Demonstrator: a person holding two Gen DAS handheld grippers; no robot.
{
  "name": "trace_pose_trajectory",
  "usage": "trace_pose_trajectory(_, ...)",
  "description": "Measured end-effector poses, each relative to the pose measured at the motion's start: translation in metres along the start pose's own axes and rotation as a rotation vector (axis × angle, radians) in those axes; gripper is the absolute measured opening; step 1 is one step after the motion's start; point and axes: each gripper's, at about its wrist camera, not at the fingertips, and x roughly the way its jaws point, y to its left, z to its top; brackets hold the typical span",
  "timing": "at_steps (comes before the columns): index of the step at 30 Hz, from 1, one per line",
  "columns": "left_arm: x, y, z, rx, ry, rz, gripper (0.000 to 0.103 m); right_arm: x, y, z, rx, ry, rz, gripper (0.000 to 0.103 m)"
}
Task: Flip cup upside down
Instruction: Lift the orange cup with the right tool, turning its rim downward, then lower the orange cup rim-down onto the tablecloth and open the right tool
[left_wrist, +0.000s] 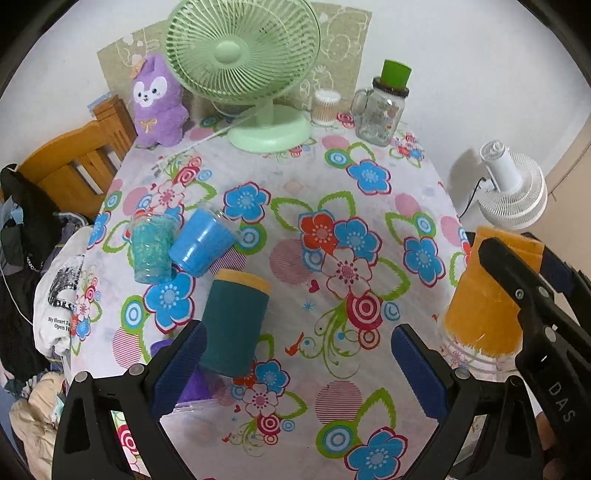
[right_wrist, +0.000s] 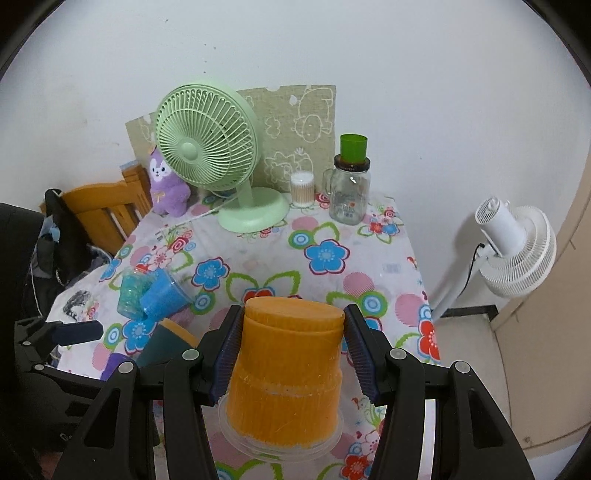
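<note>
An orange cup (right_wrist: 286, 373) stands upside down, its clear rim on the floral tablecloth (right_wrist: 314, 258), between the blue pads of my right gripper (right_wrist: 291, 354), which is shut on it. It also shows in the left wrist view (left_wrist: 484, 295) at the table's right edge. My left gripper (left_wrist: 295, 369) is open and empty; its left finger (left_wrist: 177, 369) is beside a dark teal cup (left_wrist: 232, 325) that leans tilted. A light blue cup (left_wrist: 203, 242) and a turquoise cup (left_wrist: 151, 251) lie tilted together at the left.
A green desk fan (left_wrist: 243, 62), a purple plush (left_wrist: 157, 103), a cotton-swab jar (left_wrist: 325, 107) and a glass mug jar with a green cup on it (left_wrist: 380, 110) stand at the back. A wooden chair (left_wrist: 74, 162) with clothes is left; a white fan (left_wrist: 513, 188) stands right.
</note>
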Motion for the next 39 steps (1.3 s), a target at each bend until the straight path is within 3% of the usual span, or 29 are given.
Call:
trace_pose_trajectory(5,0.031,-0.007,-0.009,0.028,0.024,-0.023,0.101,0.019,-0.005,-0.021,-0.019,-0.047,-0.02,0.057)
trace_pose_trajectory(11,0.069,-0.014,-0.018,0.063,0.048,0.009,0.101,0.071,-0.017,-0.048,-0.015,-0.057,-0.086,0.057)
trace_pose_trajectory(17,0.093,-0.018,-0.019,0.069,0.051,0.037,0.101,0.103,-0.03,-0.059,0.0,-0.075,-0.094,0.057)
trace_pose_trajectory(24,0.113,-0.028,-0.024,0.096,0.079,0.038,0.101,0.11,-0.036,-0.07,0.01,-0.115,-0.082,0.058)
trace_pose_trajectory(29,0.117,-0.033,-0.031,0.122,0.114,0.019,0.101,0.104,-0.038,-0.078,0.071,-0.076,-0.058,0.058)
trace_pose_trajectory(31,0.116,-0.033,-0.033,0.129,0.12,0.017,0.101,0.102,-0.036,-0.082,0.079,-0.051,-0.068,0.062)
trace_pose_trajectory(33,0.114,-0.032,-0.034,0.134,0.132,0.014,0.101,0.103,-0.035,-0.085,0.097,0.001,-0.077,0.082)
trace_pose_trajectory(39,0.092,-0.023,-0.038,0.125,0.157,-0.014,0.101,0.082,-0.029,-0.083,0.136,0.07,-0.091,0.087)
